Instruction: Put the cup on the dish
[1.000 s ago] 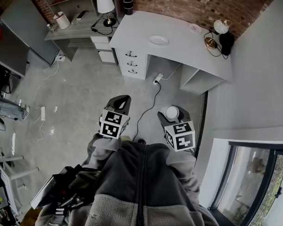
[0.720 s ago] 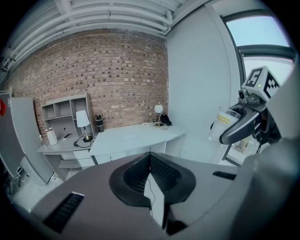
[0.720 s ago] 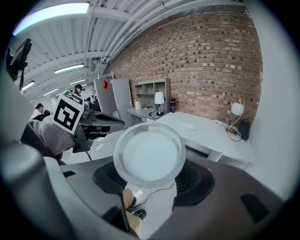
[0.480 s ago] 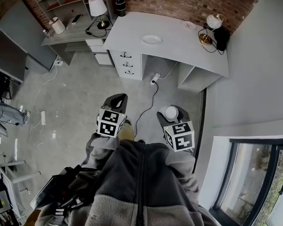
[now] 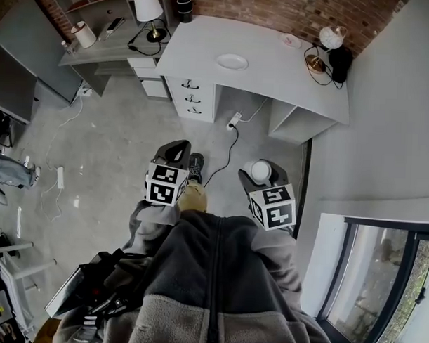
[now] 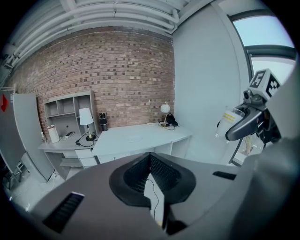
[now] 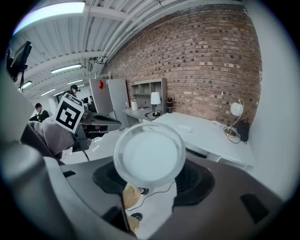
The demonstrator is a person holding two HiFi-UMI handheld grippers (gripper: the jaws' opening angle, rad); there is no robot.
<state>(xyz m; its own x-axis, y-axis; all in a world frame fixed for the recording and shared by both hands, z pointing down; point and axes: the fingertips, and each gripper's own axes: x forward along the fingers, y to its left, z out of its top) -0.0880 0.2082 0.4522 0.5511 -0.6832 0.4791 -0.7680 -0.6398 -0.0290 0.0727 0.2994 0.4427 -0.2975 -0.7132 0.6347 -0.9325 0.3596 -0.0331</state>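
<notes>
A person stands on the floor, well apart from the desk [image 5: 274,71] where the dish [image 5: 232,61] lies. The right gripper [image 5: 260,174] pinches the clear cup [image 7: 149,157], whose wide rim hides its lower body in the right gripper view. The left gripper [image 5: 177,155] hangs empty, jaws pressed nearly together.

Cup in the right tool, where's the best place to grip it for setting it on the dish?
By its round side wall, from the side, as the right tool holds the cup now: upright, with its bottom free to land on the dish.
</notes>
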